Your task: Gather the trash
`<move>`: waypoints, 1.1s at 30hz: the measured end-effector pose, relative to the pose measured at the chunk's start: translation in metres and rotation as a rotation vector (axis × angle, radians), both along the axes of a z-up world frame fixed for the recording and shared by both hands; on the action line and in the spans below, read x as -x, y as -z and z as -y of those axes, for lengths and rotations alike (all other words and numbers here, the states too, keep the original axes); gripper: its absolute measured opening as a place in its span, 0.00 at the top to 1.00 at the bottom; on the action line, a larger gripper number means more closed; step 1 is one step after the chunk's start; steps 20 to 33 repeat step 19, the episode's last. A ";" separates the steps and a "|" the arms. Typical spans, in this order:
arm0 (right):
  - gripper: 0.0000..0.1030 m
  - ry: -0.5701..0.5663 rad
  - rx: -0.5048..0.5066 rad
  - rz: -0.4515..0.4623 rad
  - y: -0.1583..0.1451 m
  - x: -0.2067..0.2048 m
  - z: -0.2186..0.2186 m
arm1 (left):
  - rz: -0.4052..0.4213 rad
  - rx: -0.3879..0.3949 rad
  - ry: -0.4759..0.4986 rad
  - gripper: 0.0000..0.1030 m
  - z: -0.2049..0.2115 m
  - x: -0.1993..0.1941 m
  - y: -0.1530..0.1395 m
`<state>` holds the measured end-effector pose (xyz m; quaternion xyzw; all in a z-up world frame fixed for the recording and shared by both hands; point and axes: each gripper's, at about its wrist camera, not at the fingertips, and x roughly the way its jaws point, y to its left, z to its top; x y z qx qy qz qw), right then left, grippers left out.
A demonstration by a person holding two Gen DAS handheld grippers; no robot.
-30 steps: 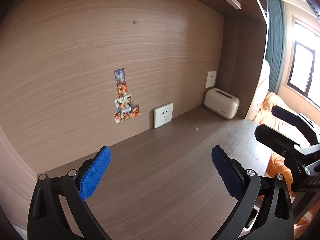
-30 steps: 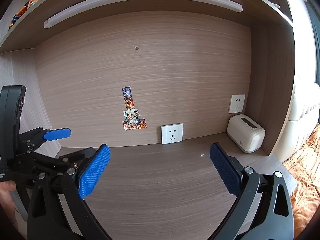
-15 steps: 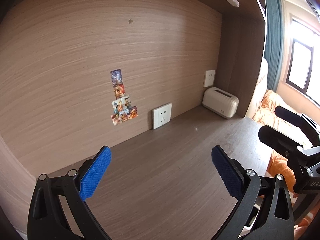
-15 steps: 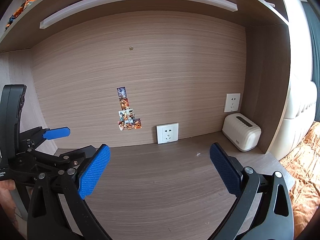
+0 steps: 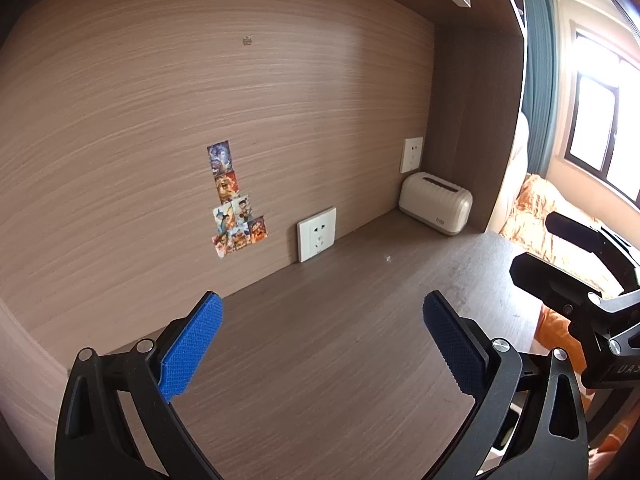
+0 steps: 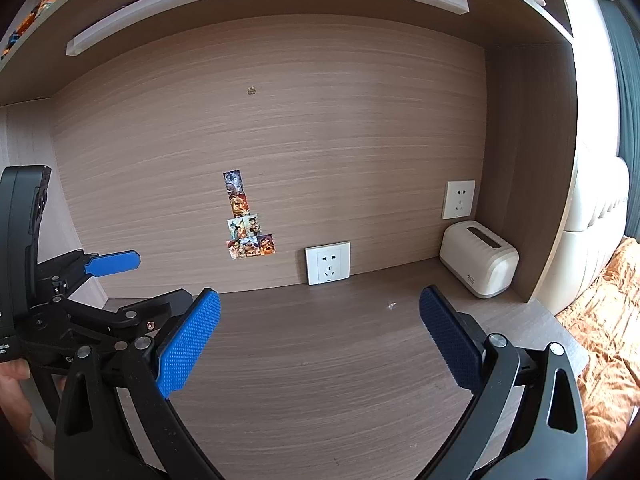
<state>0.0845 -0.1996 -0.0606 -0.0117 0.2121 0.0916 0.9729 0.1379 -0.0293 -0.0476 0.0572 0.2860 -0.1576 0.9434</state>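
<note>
A tiny white scrap (image 5: 387,257) (image 6: 391,304) lies on the dark wooden desk (image 5: 328,344) (image 6: 320,360), in front of the wall socket and left of the cream box. My left gripper (image 5: 322,344) hovers open above the desk's near part, nothing between its blue pads. My right gripper (image 6: 320,340) is also open and empty, held over the desk's middle. In the right wrist view, the left gripper (image 6: 96,276) shows at the left edge. In the left wrist view, the right gripper's black frame (image 5: 576,292) shows at the right.
A cream rounded box (image 5: 436,208) (image 6: 478,264) stands in the back right corner. Two wall sockets (image 6: 327,263) (image 6: 459,199) and a column of picture stickers (image 6: 244,220) sit on the back panel. A shelf with a light strip (image 6: 260,4) hangs overhead. Orange bedding (image 6: 608,312) lies to the right.
Both grippers have drifted slightly, so the stickers, sockets and box slide a little left in both views. Both grippers stay open and empty.
</note>
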 end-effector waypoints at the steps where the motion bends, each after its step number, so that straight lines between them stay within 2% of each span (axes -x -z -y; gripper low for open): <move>1: 0.04 0.001 0.000 -0.002 0.000 -0.001 0.001 | 0.000 0.000 0.000 0.05 0.001 0.000 0.000; 17: 0.04 0.029 0.019 -0.038 0.008 -0.023 0.002 | -0.029 0.043 0.052 0.05 0.006 -0.022 0.011; 33: 0.04 0.033 0.027 -0.050 0.010 -0.029 -0.001 | -0.035 0.050 0.044 0.05 0.004 -0.027 0.015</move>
